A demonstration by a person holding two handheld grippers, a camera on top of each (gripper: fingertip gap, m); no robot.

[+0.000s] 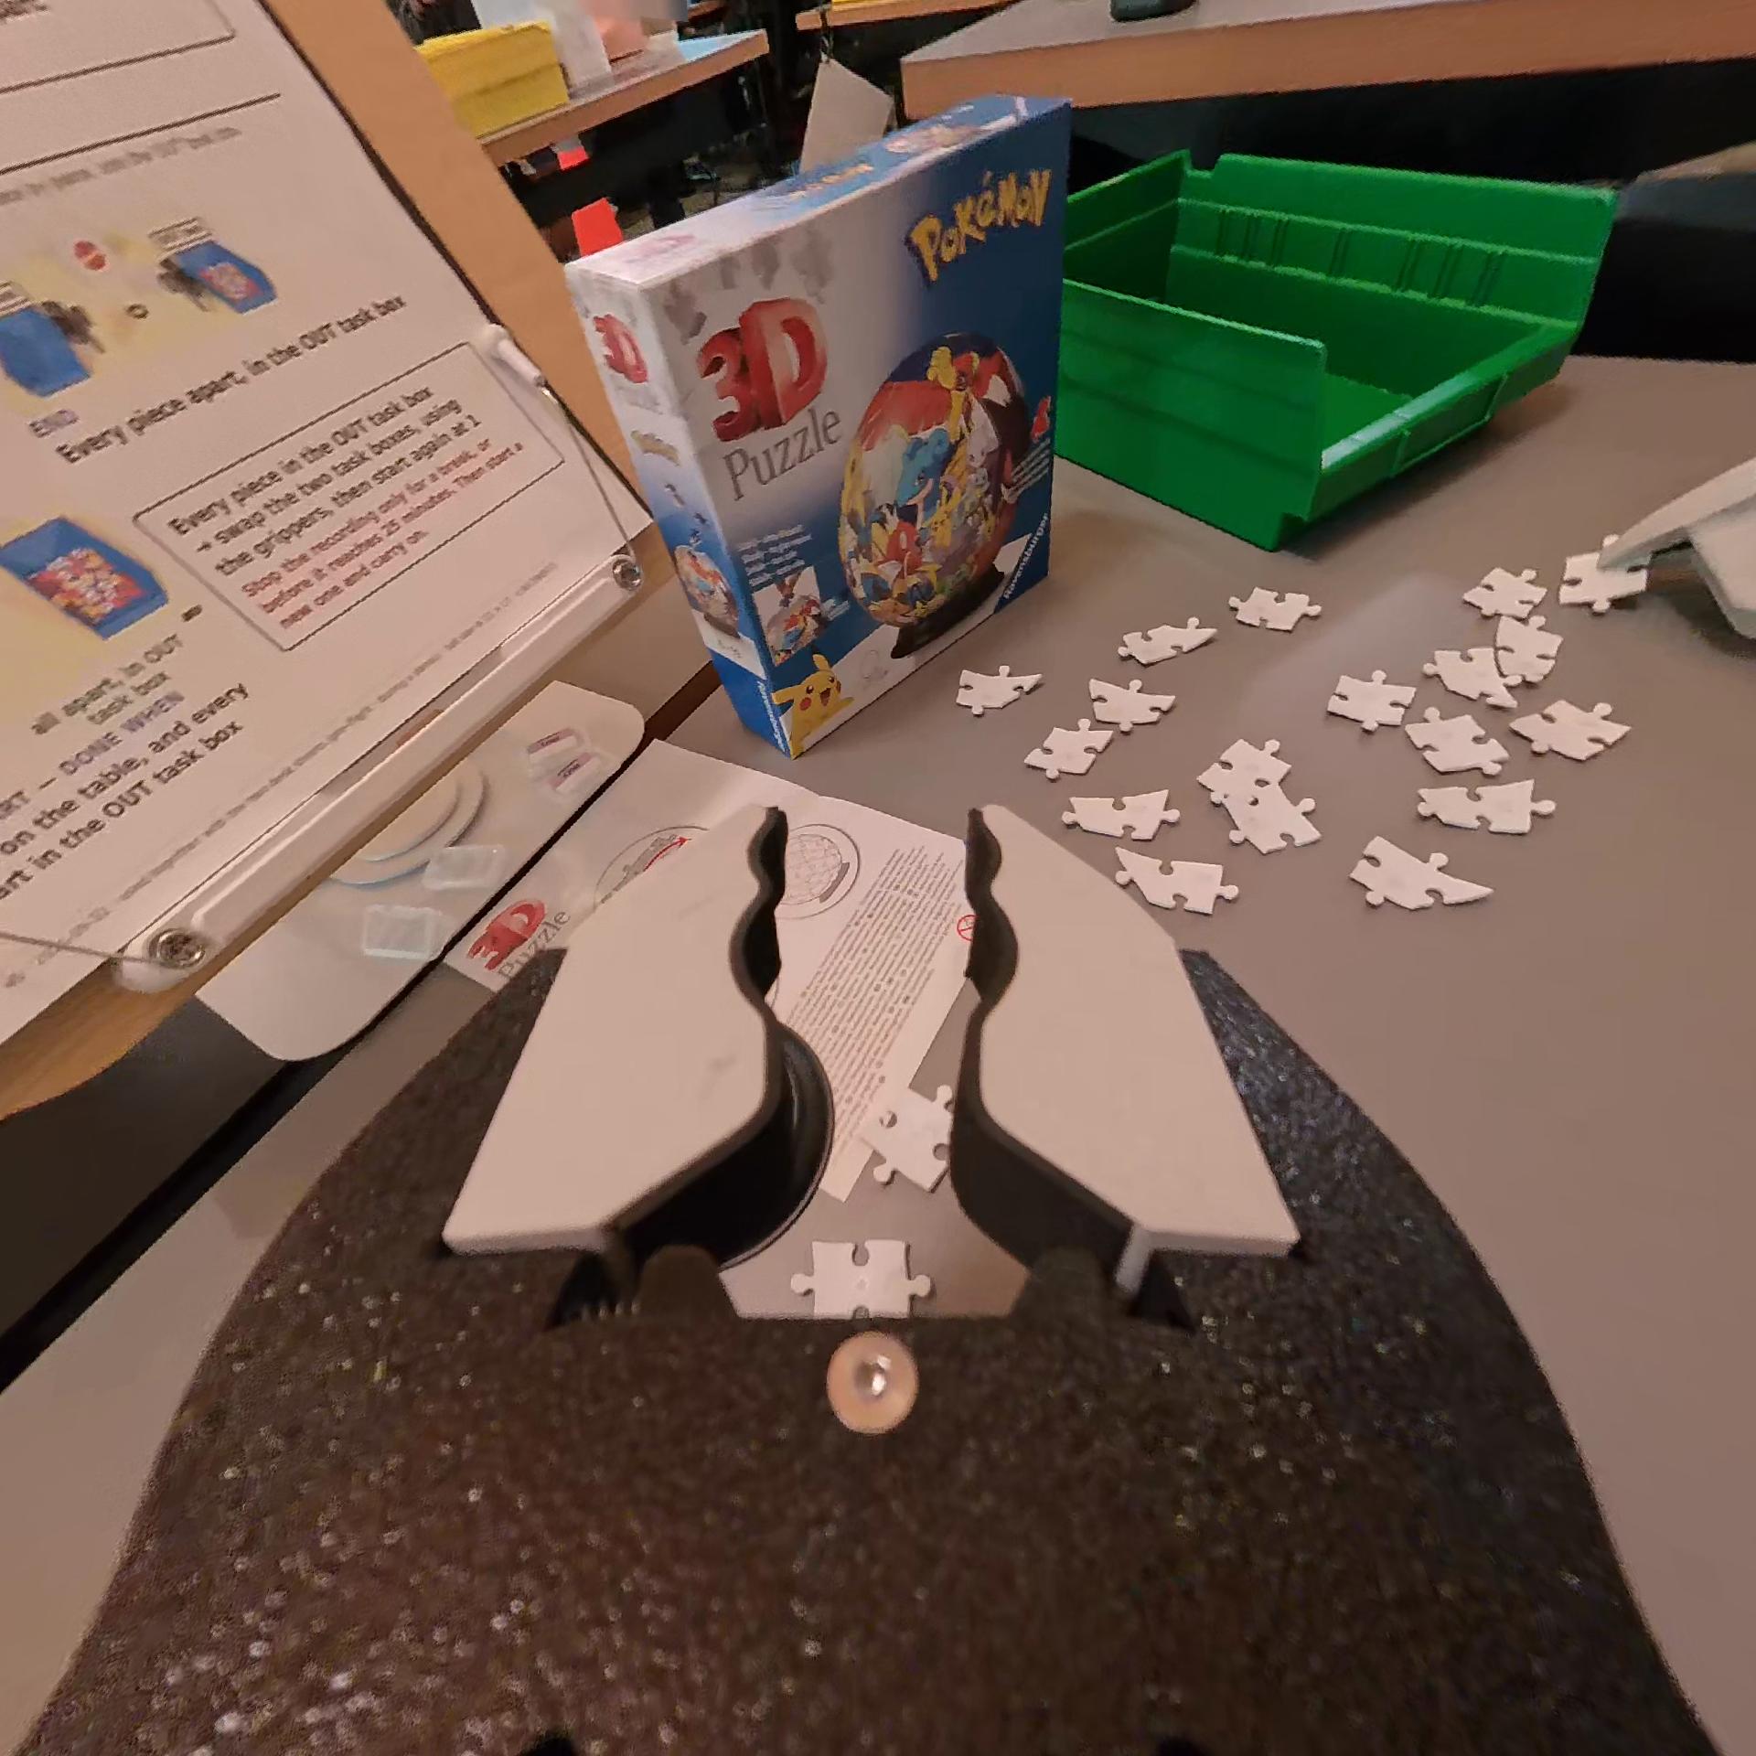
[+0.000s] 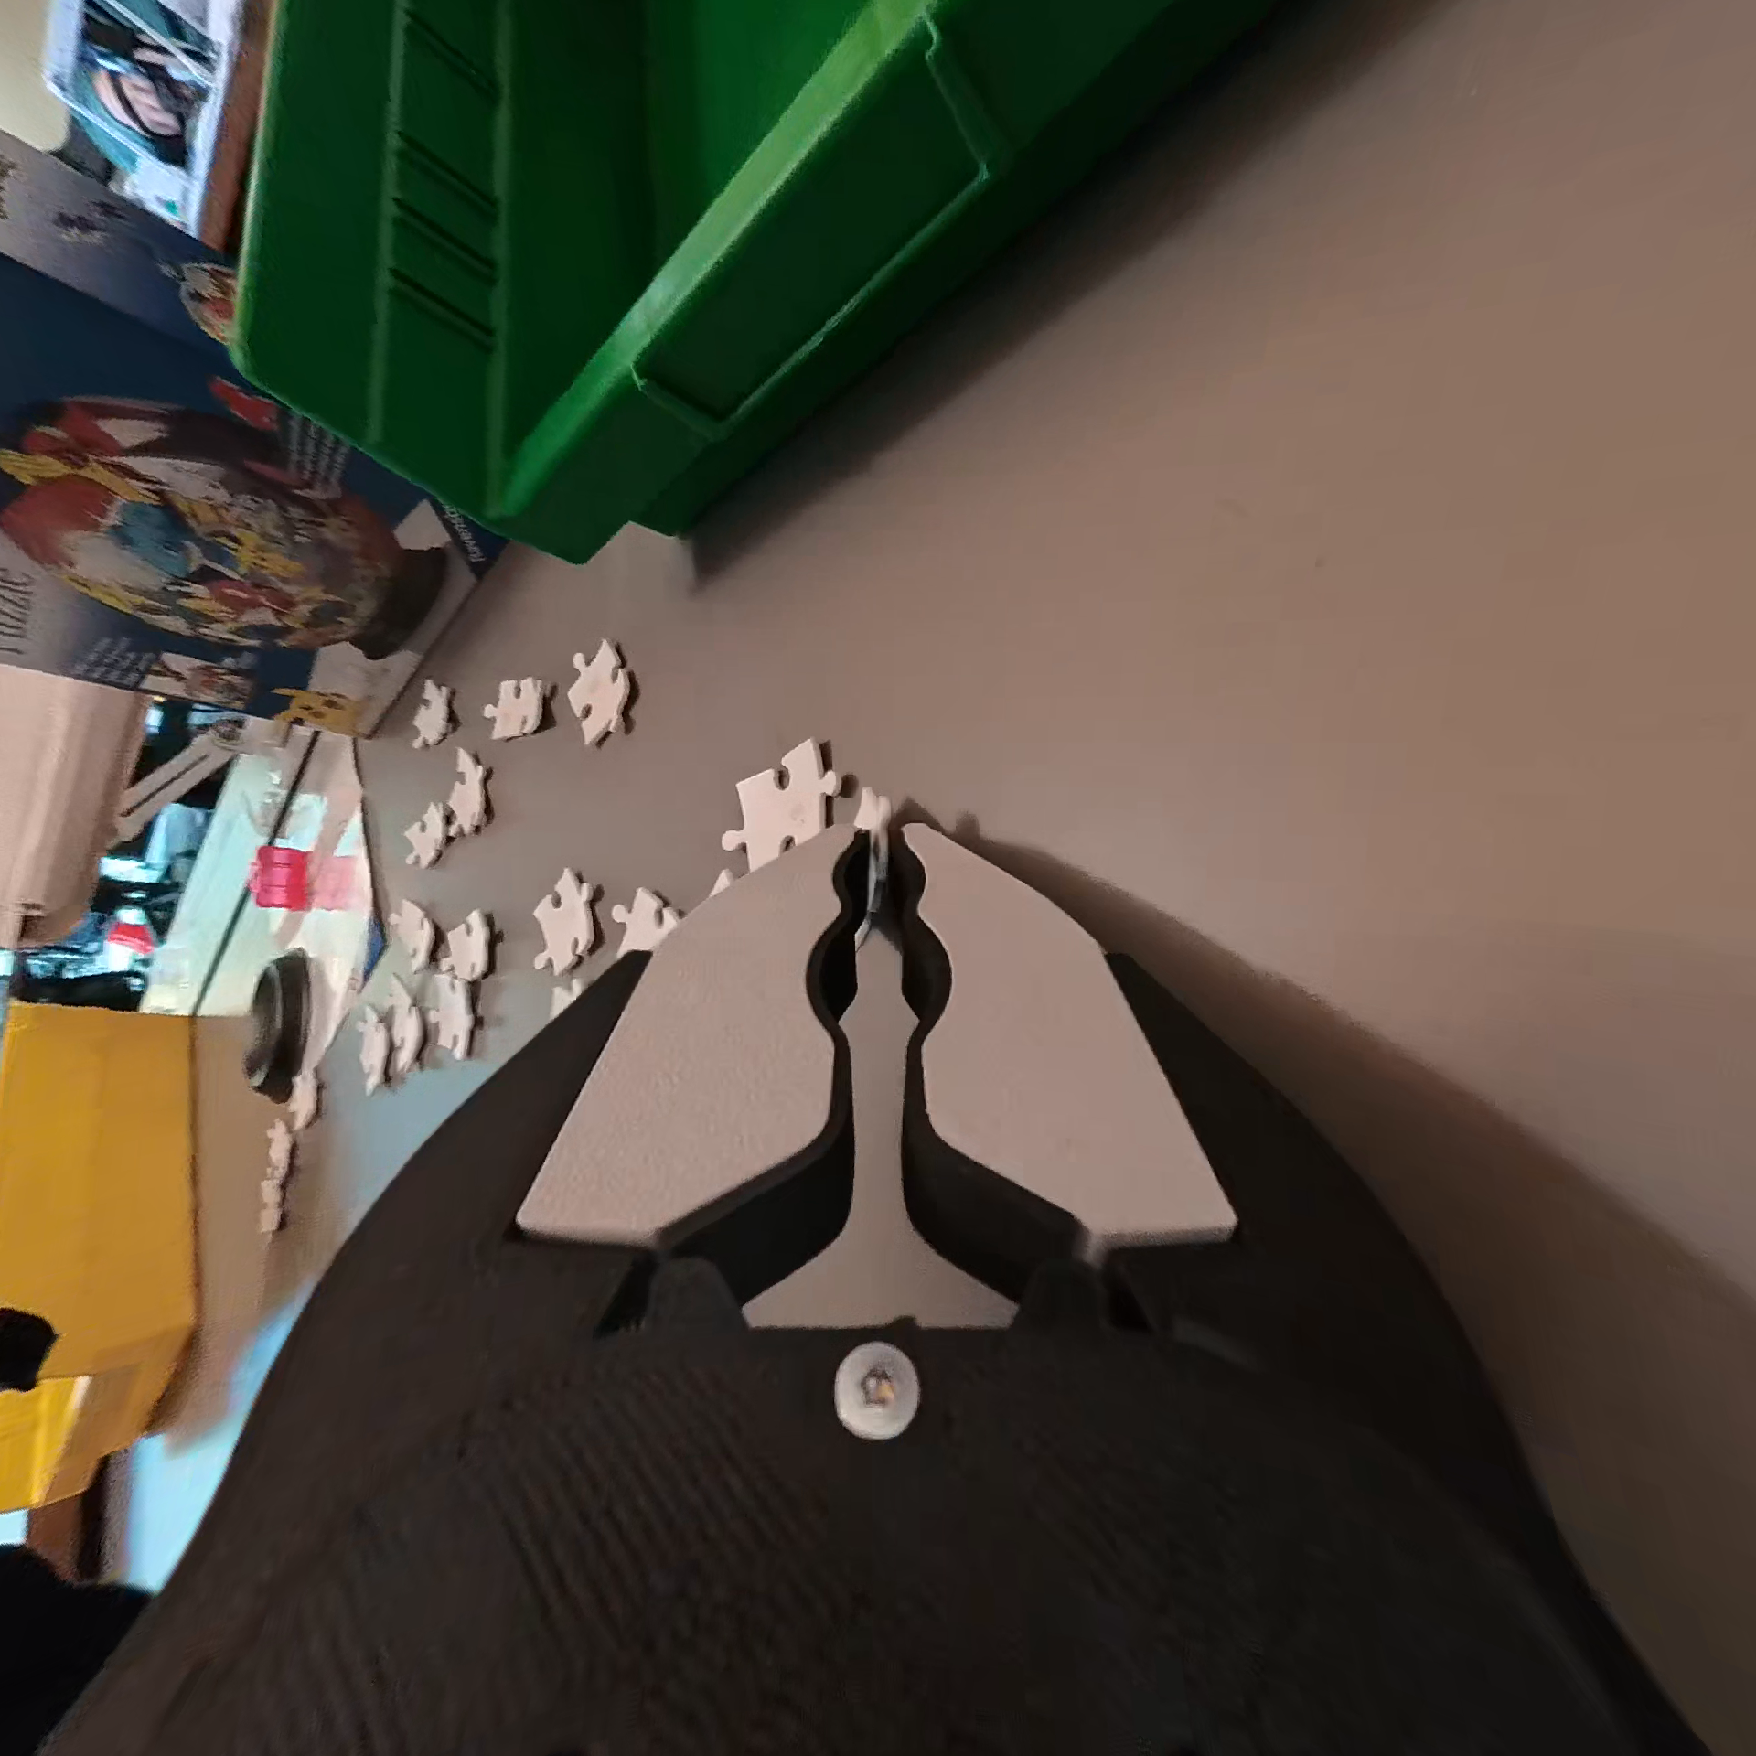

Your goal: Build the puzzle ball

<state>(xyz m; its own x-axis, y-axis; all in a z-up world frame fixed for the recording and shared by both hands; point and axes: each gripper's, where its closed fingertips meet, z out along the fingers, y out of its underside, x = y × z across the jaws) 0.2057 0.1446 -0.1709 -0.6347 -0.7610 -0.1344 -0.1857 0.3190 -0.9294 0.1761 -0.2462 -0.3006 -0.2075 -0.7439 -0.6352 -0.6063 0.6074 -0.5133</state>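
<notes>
Several white puzzle pieces (image 1: 1254,789) lie face down, scattered on the grey table (image 1: 1425,1093). My left gripper (image 1: 876,836) is open and empty. It hovers over the folded leaflet (image 1: 884,941), the black ring stand (image 1: 808,1140) and two loose pieces (image 1: 912,1135). My right gripper (image 2: 884,841) is rolled on its side and low at the table. It is shut on a thin white puzzle piece (image 2: 872,888) seen edge-on between its tips. Another piece (image 2: 789,803) lies just beyond its fingers. The right gripper's tip shows in the left wrist view (image 1: 1691,542) at the pile's far edge.
The blue puzzle box (image 1: 836,428) stands upright behind the leaflet. A green bin (image 1: 1330,333) sits behind the pieces, close above the right gripper (image 2: 570,285). A slanted instruction board (image 1: 238,475) fills the left. A yellow box (image 2: 95,1188) is off the table edge. There is about 40 centimetres between the tips of the two grippers.
</notes>
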